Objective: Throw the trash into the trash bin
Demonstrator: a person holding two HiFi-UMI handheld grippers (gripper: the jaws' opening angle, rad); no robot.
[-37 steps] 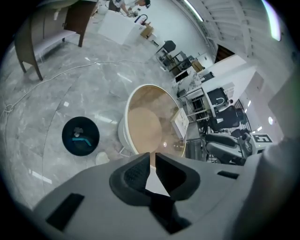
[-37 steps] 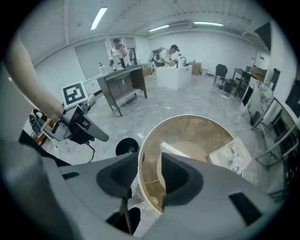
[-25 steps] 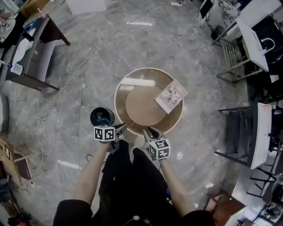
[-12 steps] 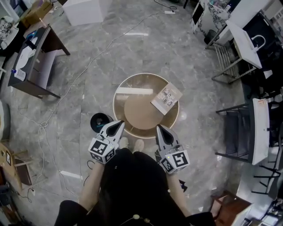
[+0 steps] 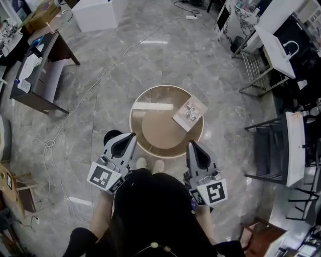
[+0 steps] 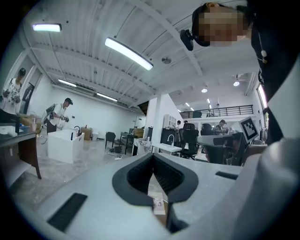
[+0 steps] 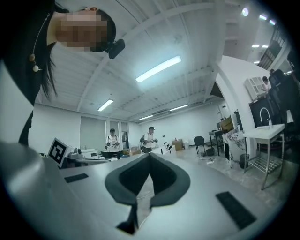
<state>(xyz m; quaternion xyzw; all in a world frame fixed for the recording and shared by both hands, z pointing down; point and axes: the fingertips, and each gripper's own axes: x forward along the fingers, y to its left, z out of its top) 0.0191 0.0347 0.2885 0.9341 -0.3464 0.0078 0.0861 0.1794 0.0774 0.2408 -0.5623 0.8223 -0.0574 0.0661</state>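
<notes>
A printed paper booklet (image 5: 189, 113) lies on the right side of the round wooden table (image 5: 150, 145). The black trash bin (image 5: 109, 136) stands on the floor left of the table, mostly hidden behind my left gripper (image 5: 131, 135). That gripper is held level in front of me, jaws shut and empty. My right gripper (image 5: 192, 144) is held level beside it, also shut with nothing in it. In the left gripper view the shut jaws (image 6: 153, 155) meet at the tip, and the booklet (image 6: 158, 205) shows below them. The right gripper view shows the shut tip (image 7: 150, 154) against the room.
A dark desk (image 5: 40, 75) and a white box (image 5: 95, 12) stand at the left and far left. A cable (image 5: 75, 100) trails over the marble floor. Metal racks and chairs (image 5: 271, 150) line the right. My shoes (image 5: 149, 163) touch the table's near edge. People stand far off.
Both grippers have come up from low beside the table toward my head and now look larger. The left one has rolled. The bin has slipped behind the left gripper.
</notes>
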